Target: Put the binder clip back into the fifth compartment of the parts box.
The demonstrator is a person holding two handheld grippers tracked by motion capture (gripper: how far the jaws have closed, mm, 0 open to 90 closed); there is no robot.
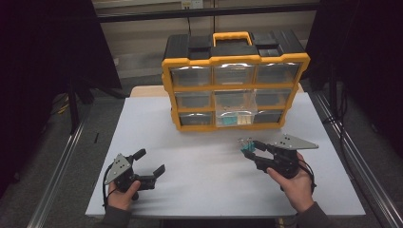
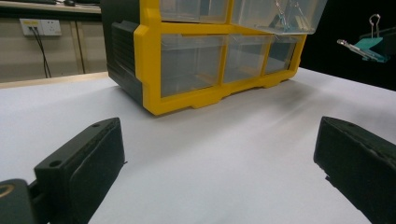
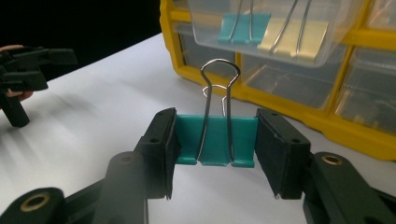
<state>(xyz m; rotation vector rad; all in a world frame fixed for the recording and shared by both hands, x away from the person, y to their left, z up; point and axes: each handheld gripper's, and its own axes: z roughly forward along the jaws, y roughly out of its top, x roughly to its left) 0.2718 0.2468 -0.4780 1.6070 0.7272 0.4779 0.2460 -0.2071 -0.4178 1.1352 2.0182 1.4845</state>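
The right gripper is clamping a teal binder clip between its two black pads, one pad pressing on each side of the clip's body, with the clip's wire handles standing upright above the jaws. In the high view the binder clip is hanging clear of the tabletop, toward its right edge and just in front of the yellow-and-black drawer cabinet that is sitting along the far edge. One clear drawer in the cabinet's middle column is standing pulled out, and in the right gripper view it is holding more binder clips, teal and pale yellow. The left gripper is resting near the tabletop's near-left corner, well apart from the clip, its jaws standing wide open with nothing between them.
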